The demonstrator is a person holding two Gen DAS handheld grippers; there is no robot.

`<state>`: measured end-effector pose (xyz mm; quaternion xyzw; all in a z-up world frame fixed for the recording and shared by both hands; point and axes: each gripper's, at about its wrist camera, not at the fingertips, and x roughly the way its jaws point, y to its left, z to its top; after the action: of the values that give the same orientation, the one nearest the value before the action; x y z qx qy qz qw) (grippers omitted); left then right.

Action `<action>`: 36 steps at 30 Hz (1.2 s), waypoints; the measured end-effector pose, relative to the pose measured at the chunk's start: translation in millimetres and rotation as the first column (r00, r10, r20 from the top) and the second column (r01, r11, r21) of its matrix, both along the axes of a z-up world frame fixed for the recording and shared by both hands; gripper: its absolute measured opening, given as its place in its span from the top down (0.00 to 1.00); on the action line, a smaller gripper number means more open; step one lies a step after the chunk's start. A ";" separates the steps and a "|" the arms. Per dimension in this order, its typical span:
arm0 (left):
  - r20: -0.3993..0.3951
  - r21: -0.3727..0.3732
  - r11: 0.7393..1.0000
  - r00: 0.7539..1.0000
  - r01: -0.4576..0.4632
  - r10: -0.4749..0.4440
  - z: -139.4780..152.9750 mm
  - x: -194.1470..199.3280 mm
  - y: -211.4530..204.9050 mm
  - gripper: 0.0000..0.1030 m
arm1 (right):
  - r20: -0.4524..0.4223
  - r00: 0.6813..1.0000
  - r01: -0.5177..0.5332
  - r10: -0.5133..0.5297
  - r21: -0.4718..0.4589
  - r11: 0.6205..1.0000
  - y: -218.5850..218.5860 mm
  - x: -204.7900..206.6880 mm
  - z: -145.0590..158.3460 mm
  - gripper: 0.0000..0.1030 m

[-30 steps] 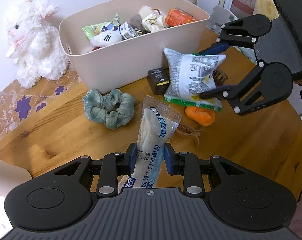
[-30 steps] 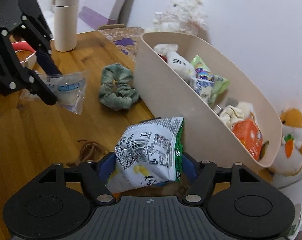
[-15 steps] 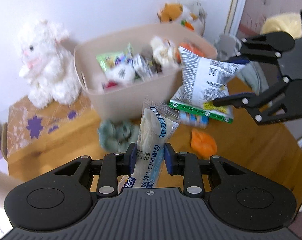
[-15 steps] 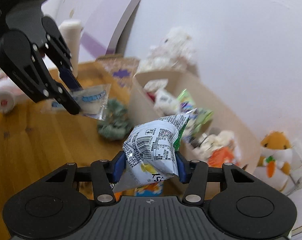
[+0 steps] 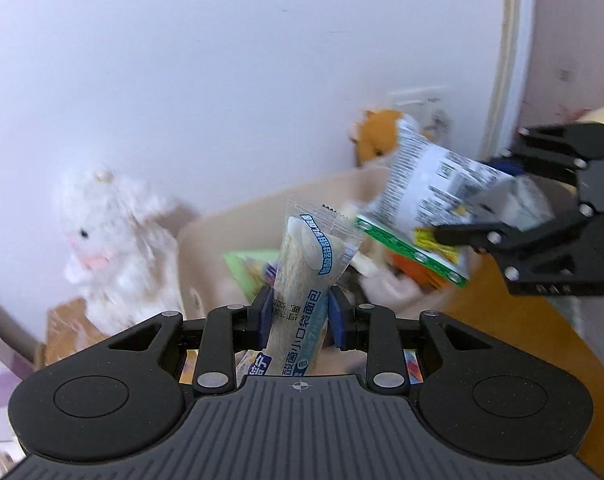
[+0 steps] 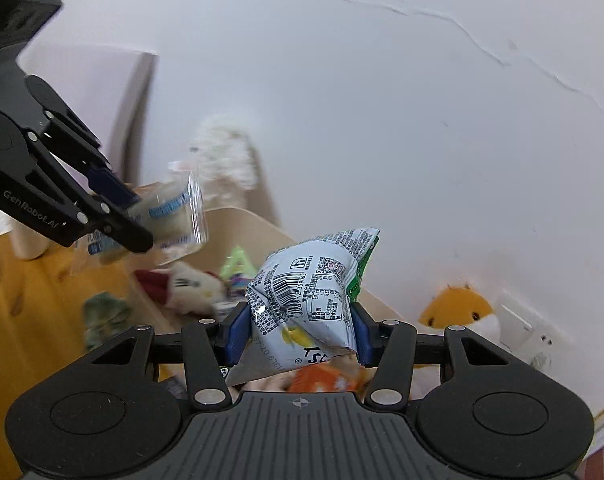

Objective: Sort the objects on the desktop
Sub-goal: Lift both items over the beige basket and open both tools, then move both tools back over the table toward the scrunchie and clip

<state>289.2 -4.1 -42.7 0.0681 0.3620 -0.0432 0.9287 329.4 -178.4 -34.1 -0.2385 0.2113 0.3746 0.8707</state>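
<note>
Both snack packs have gone up off the wooden surface [image 5: 514, 320] and now hang over the big cream plastic bin [image 5: 262, 216].

Close by, the left gripper [image 5: 298, 312] has its fingers [image 5: 262, 312] shut tight on the long clear bread pack with blue writing [image 5: 306, 280], which stands up above the near side of the bin. Next to it, the right gripper [image 6: 298, 332] squeezes the puffy white and green chip bag [image 6: 310, 292] over the bin's other end. Down inside lie soft toys and other snack packs, all blurry. A green cloth hair tie [image 6: 102, 312] waits on the surface. Behind, a fluffy white bunny toy [image 5: 110, 248] and an orange plush animal [image 6: 458, 312] sit by the wall. Letting go looks like the next step.
</note>
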 end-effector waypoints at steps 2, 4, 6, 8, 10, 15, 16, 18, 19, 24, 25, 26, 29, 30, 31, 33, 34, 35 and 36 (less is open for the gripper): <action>-0.017 0.011 1.000 1.000 -0.020 0.021 -2.3 14.2 0.1 0.71 | -0.025 0.999 0.029 -0.028 0.003 1.000 4.3 12.8 -4.0 0.53; -0.032 0.024 0.999 0.999 -0.024 0.025 -4.9 27.9 -1.3 0.71 | -0.040 0.998 0.048 -0.048 -0.005 0.999 7.3 21.2 -9.1 0.52; -0.050 0.033 0.999 0.998 -0.032 0.034 -8.7 40.8 -3.1 0.71 | -0.053 0.996 0.069 -0.070 -0.018 0.997 12.3 29.6 -16.1 0.52; -0.084 0.032 0.998 0.995 -0.049 0.051 -16.7 53.1 -3.0 0.71 | -0.064 0.994 0.083 -0.085 -0.032 0.996 17.9 36.1 -26.5 0.52; -0.104 0.040 0.997 0.993 -0.060 0.064 -27.2 58.6 -2.1 0.71 | -0.077 0.993 0.084 -0.088 -0.060 0.995 22.0 36.3 -34.2 0.52; -0.128 0.082 0.995 0.990 -0.055 0.065 -51.1 66.7 -3.8 0.71 | -0.081 0.992 0.086 -0.094 -0.100 0.991 25.4 36.0 -44.3 0.37; -0.133 0.071 0.996 0.989 -0.060 0.069 -52.7 68.0 -2.7 0.63 | -0.090 0.992 0.083 -0.092 -0.096 0.992 23.8 36.1 -44.2 0.34; -0.134 0.065 0.995 0.987 -0.076 0.085 -53.0 66.4 -2.2 0.33 | -0.109 0.989 0.088 -0.097 -0.083 0.993 19.4 35.4 -43.6 0.31; -0.119 0.079 0.993 0.988 -0.086 0.096 -52.2 64.2 -3.2 0.18 | -0.118 0.988 0.093 -0.101 -0.077 0.993 17.0 34.8 -43.2 0.28; -0.094 0.105 0.990 0.991 -0.090 0.100 -49.6 53.8 -1.5 0.17 | -0.123 0.989 0.078 -0.086 -0.067 0.995 4.9 26.0 -38.5 0.15; -0.106 0.096 0.992 0.990 -0.087 0.097 -50.2 52.0 -0.1 0.17 | -0.120 0.989 0.078 -0.086 -0.068 0.995 3.7 24.9 -38.5 0.10; -0.116 0.089 0.993 0.989 -0.083 0.093 -50.6 49.6 1.1 0.17 | -0.117 0.989 0.080 -0.087 -0.066 0.995 1.5 22.4 -37.8 0.08; -0.106 0.089 0.992 0.990 -0.086 0.096 -51.3 37.4 3.6 0.17 | -0.123 0.989 0.081 -0.086 -0.041 0.996 -7.6 14.1 -36.4 0.05; -0.086 0.097 0.991 0.991 -0.096 0.104 -50.6 32.0 4.2 0.17 | -0.127 0.988 0.085 -0.088 -0.032 0.996 -11.3 10.8 -36.4 0.04; -0.067 0.104 0.989 0.991 -0.107 0.115 -49.5 26.1 5.2 0.17 | -0.132 0.987 0.087 -0.090 -0.024 0.996 -14.8 8.0 -36.6 0.02; -0.051 0.091 0.987 0.990 -0.129 0.134 -46.9 15.3 7.9 0.17 | -0.140 0.986 0.091 -0.092 -0.009 0.996 -23.3 -0.3 -39.1 0.00; -0.041 0.072 0.986 0.988 -0.147 0.150 -45.7 7.1 10.3 0.17 | -0.140 0.986 0.087 -0.087 -0.006 0.996 -27.0 -2.8 -40.2 0.00; -0.035 0.056 0.986 0.986 -0.159 0.161 -45.3 -0.5 12.2 0.17 | -0.142 0.987 0.080 -0.080 -0.006 0.997 -31.2 -6.1 -42.6 0.00; -0.035 0.044 0.986 0.986 -0.163 0.164 -45.9 -8.3 13.7 0.17 | -0.151 0.986 0.076 -0.077 -0.013 0.997 -35.3 -9.3 -45.9 0.00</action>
<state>280.9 9.6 -88.6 0.0563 0.3849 0.0391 0.9204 320.0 -213.6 -80.1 -0.2045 0.2869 0.3572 0.8650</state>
